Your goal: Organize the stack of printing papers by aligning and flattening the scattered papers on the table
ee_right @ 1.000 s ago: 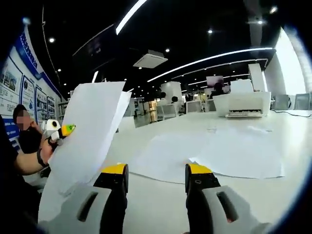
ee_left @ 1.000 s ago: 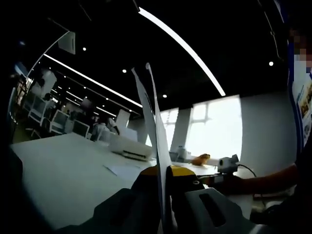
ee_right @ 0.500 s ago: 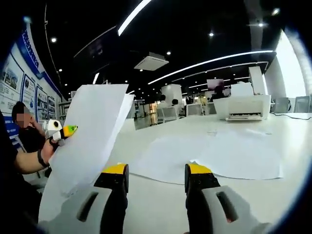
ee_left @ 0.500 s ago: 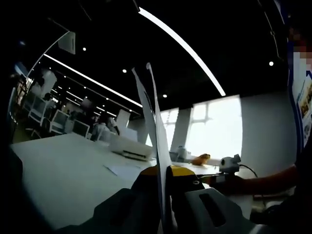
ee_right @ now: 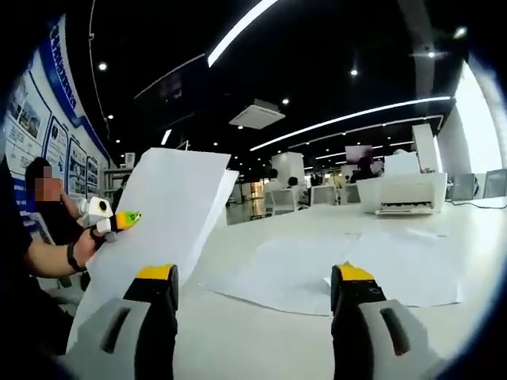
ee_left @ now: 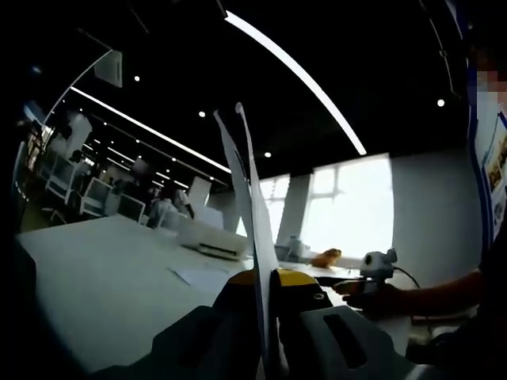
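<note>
While the table (ee_right: 261, 332) serves as the landmark, findings are as follows.

Held sheets (ee_left: 252, 229): white printing papers, seen edge-on in the left gripper view as two thin leaves that part slightly toward the top; in the right gripper view their broad blank face shows, with one sheet offset behind the other at the upper corner.
Held sheets, orientation: long axis rises steeply up from the table, leaning a little; upper ends free, lower ends down at the gripper.
Left gripper (ee_left: 265, 285): jaws closed tight on the lower part of the held sheets, yellow tips pressed against either face.
Right gripper (ee_right: 253, 289): jaws spread wide apart, nothing between them, poised over the table.
Loose sheets (ee_right: 333, 269): several white papers lying flat on the table beyond the right gripper, overlapping and out of line with one another.
Printer (ee_right: 408, 194): white, at the far side of the table, past the loose sheets.
Person's hand (ee_right: 87, 241): beside the held sheets, off the table edge, gripping a white device with a yellow-green tip.
</note>
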`<action>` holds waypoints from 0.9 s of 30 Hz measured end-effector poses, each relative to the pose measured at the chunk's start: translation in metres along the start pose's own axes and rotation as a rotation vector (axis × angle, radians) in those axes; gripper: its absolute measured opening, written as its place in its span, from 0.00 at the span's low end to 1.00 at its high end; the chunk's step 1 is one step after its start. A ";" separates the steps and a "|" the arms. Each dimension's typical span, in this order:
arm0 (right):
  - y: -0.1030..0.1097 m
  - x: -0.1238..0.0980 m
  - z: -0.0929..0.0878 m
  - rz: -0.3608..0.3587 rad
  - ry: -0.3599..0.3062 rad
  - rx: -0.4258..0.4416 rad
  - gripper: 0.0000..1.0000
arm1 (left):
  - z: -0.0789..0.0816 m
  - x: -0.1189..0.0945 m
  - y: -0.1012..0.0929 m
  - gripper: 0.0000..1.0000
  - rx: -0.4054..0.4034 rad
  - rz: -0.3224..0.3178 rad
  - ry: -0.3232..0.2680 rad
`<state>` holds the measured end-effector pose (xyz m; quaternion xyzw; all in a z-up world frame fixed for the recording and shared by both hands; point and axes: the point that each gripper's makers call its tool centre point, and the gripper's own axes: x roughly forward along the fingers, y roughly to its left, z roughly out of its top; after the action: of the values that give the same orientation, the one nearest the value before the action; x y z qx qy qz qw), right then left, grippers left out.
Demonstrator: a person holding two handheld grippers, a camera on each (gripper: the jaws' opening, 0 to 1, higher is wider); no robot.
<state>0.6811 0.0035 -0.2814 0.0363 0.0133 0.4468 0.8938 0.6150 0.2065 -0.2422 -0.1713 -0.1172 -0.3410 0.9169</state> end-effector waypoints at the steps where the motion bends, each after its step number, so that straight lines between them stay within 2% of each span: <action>1: 0.003 0.000 0.003 0.008 -0.018 -0.009 0.86 | 0.000 0.000 0.000 0.06 0.000 0.000 0.000; 4: 0.009 -0.002 0.010 0.025 -0.052 -0.005 0.90 | 0.000 0.000 0.000 0.07 0.000 0.000 0.000; 10: 0.013 -0.014 0.018 0.034 -0.098 0.037 0.90 | 0.000 0.000 -0.001 0.07 0.001 -0.001 0.004; 12: 0.015 -0.018 0.024 0.045 -0.135 0.059 0.90 | -0.001 0.000 -0.001 0.07 0.002 -0.002 0.005; 14: 0.018 -0.025 0.040 0.049 -0.227 0.050 0.90 | 0.000 0.000 -0.001 0.07 0.002 -0.002 0.004; 16: 0.020 -0.030 0.045 0.049 -0.259 0.036 0.90 | 0.000 0.000 -0.001 0.07 0.002 -0.002 0.004; 21: 0.025 -0.037 0.052 0.043 -0.290 -0.007 0.90 | -0.002 0.001 -0.002 0.07 0.004 -0.003 0.011; 24: 0.028 -0.038 0.053 0.045 -0.282 -0.023 0.90 | -0.002 0.001 -0.002 0.07 0.004 -0.005 0.014; 26: 0.031 -0.039 0.046 0.061 -0.231 -0.049 0.90 | -0.002 0.001 -0.002 0.07 0.002 -0.005 0.015; 27: 0.029 -0.039 0.043 0.047 -0.210 -0.056 0.89 | -0.002 0.001 -0.003 0.07 0.002 -0.005 0.015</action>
<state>0.6371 -0.0122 -0.2364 0.0579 -0.0937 0.4614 0.8803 0.6146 0.2029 -0.2434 -0.1677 -0.1111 -0.3444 0.9170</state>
